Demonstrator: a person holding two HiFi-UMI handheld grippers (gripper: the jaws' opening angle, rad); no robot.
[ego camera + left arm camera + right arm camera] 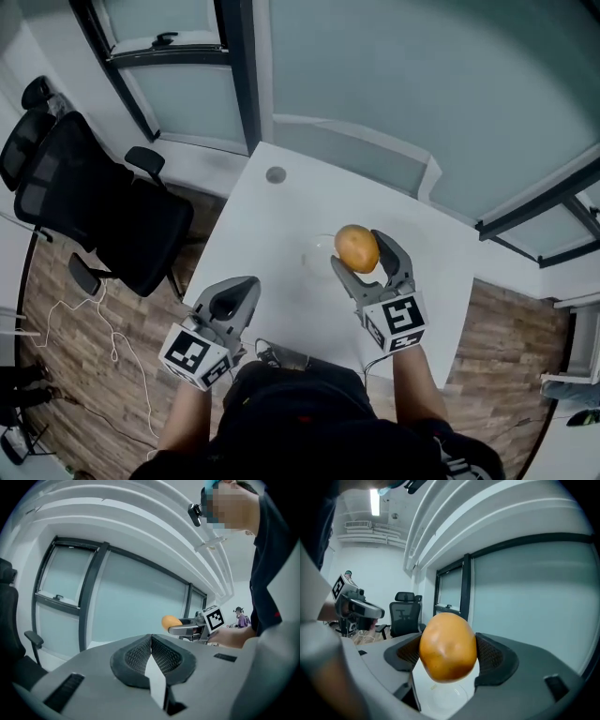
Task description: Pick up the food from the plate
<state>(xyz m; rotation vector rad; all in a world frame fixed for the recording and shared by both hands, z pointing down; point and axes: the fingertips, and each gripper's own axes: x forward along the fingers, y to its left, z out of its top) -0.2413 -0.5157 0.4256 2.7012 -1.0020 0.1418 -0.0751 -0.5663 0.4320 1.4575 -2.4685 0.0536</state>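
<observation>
An orange, rounded piece of food sits clamped between the jaws of my right gripper, lifted above the white table. In the right gripper view the food fills the gap between both pads, and a white plate lies on the table below it. The plate shows faintly just left of the food in the head view. My left gripper hovers at the table's near left edge, its jaws pressed together with nothing between them. The left gripper view catches the food in the other gripper.
The white table has a round cable hole at its far corner. A black office chair stands to the left on the wood floor. Frosted glass walls run behind the table. A cable lies on the floor at left.
</observation>
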